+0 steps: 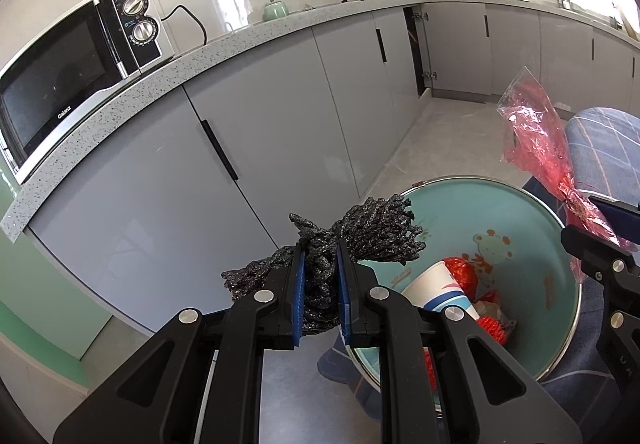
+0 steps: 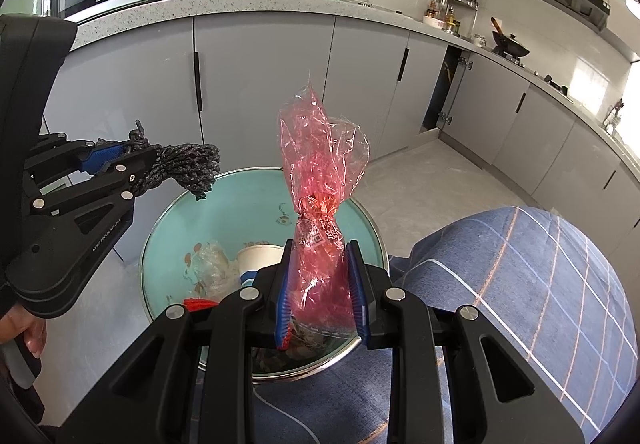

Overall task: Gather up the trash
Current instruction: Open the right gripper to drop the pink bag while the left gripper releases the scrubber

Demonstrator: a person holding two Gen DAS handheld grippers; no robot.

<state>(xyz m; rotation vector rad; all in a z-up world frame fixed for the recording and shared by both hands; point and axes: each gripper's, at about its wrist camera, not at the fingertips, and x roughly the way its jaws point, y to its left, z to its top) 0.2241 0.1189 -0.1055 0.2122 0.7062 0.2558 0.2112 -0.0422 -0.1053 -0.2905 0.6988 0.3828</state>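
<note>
My left gripper (image 1: 320, 256) is shut on a crumpled black net (image 1: 376, 232), held just left of and above a turquoise basin (image 1: 532, 212). The same black net (image 2: 188, 164) shows in the right wrist view, sticking out of the left gripper (image 2: 140, 156) over the basin's far-left rim. My right gripper (image 2: 318, 256) is shut on a twisted red cellophane bag (image 2: 320, 180), upright above the turquoise basin (image 2: 168, 244). In the left wrist view that red cellophane bag (image 1: 536, 128) rises at the right from the right gripper (image 1: 588, 220). A paper cup (image 1: 436, 284), red scraps and clear film lie in the basin.
The basin rests on a person's lap in blue plaid cloth (image 2: 520, 276). Grey cabinets (image 1: 256, 116) under a speckled counter (image 1: 224, 44) run along the far side, with a microwave (image 1: 72, 60) at the left. A hand (image 2: 32, 328) holds the left gripper's grip.
</note>
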